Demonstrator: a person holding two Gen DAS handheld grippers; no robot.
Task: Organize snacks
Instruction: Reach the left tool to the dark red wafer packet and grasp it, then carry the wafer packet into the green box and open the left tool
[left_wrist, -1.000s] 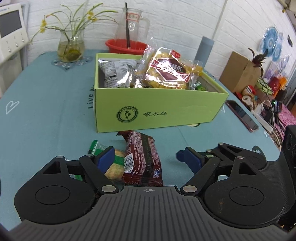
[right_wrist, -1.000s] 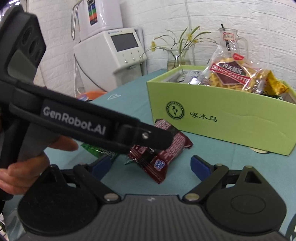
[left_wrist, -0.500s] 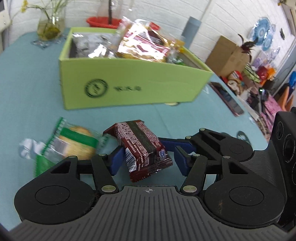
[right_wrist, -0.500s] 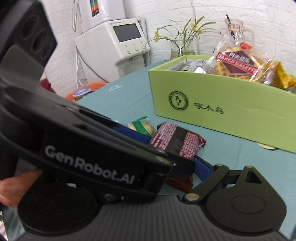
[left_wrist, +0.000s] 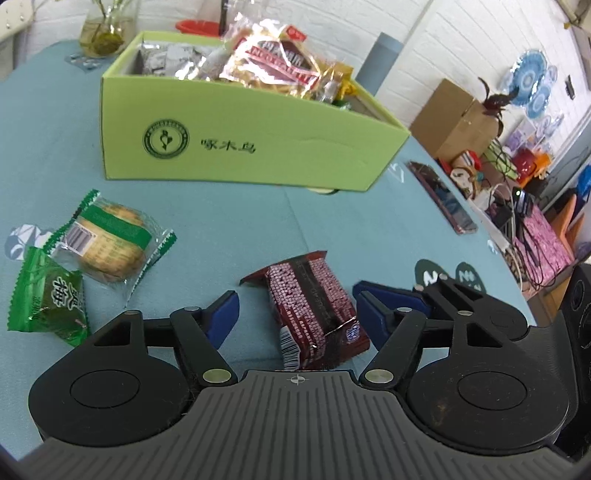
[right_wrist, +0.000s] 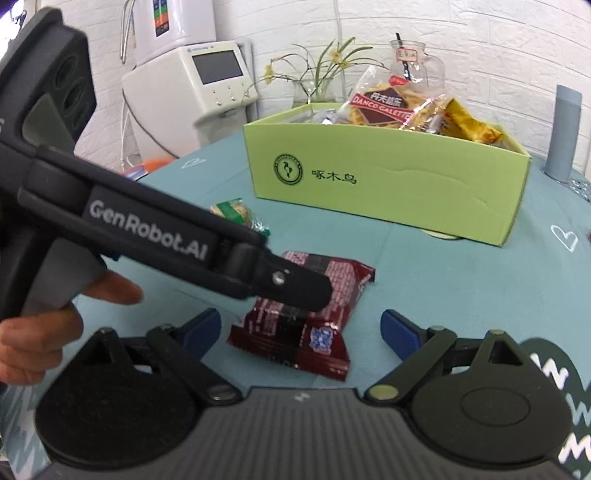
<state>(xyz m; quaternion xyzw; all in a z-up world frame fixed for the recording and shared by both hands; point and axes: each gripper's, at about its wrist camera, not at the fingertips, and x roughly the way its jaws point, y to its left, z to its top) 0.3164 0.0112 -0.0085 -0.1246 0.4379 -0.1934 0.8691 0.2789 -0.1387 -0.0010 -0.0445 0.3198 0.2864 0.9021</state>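
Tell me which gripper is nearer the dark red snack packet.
Left. The left gripper straddles the dark red snack packet, jaws opening, pads apart from it. The right gripper hangs open just behind it.

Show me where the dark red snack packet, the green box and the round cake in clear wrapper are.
dark red snack packet (left_wrist: 314, 306), left wrist view, middle of its top face.
green box (left_wrist: 258, 147), left wrist view, front wall.
round cake (left_wrist: 110, 243), left wrist view, middle of the wrapper.
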